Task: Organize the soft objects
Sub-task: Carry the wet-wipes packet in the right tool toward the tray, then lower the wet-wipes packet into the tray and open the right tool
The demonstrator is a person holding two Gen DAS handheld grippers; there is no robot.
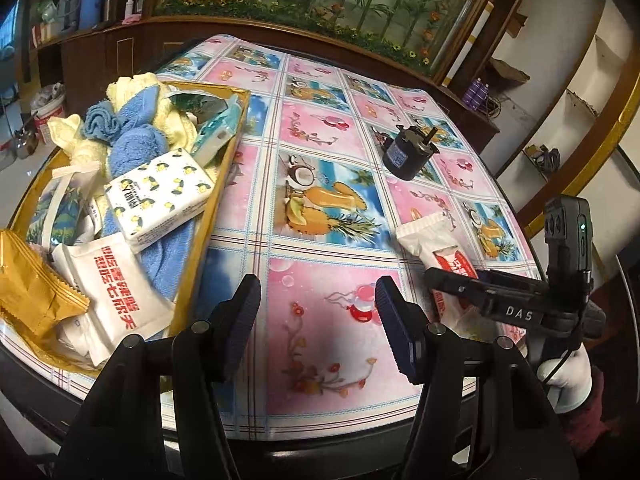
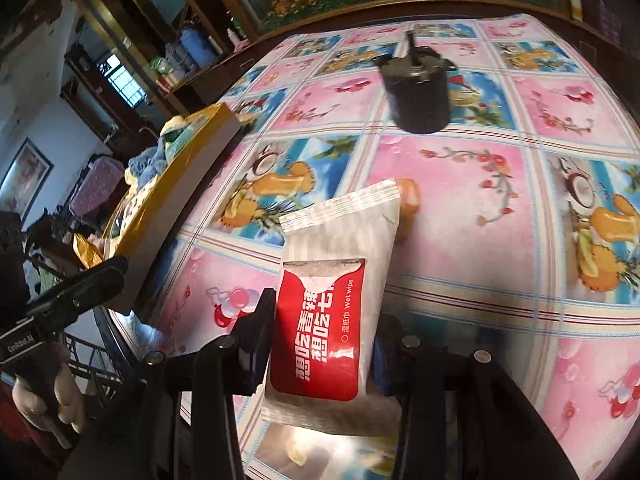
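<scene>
My right gripper (image 2: 324, 344) is shut on a white and red wet wipe pack (image 2: 332, 304) and holds it above the table; it also shows in the left wrist view (image 1: 434, 246), held by the right gripper (image 1: 460, 284). My left gripper (image 1: 318, 320) is open and empty, low over the table's near edge. A gold-rimmed tray (image 1: 224, 184) at the left holds blue and yellow towels (image 1: 132, 136), a lemon-print tissue pack (image 1: 160, 196), another wet wipe pack (image 1: 116, 292) and a gold packet (image 1: 28, 280). The tray's side also shows in the right wrist view (image 2: 180, 200).
A black cylindrical motor (image 1: 404, 152) stands on the patterned tablecloth (image 1: 320, 160) toward the far right; it shows in the right wrist view (image 2: 418, 88) beyond the held pack. Dark wooden cabinets and a framed picture stand behind the table. The left gripper (image 2: 76, 292) is at the left.
</scene>
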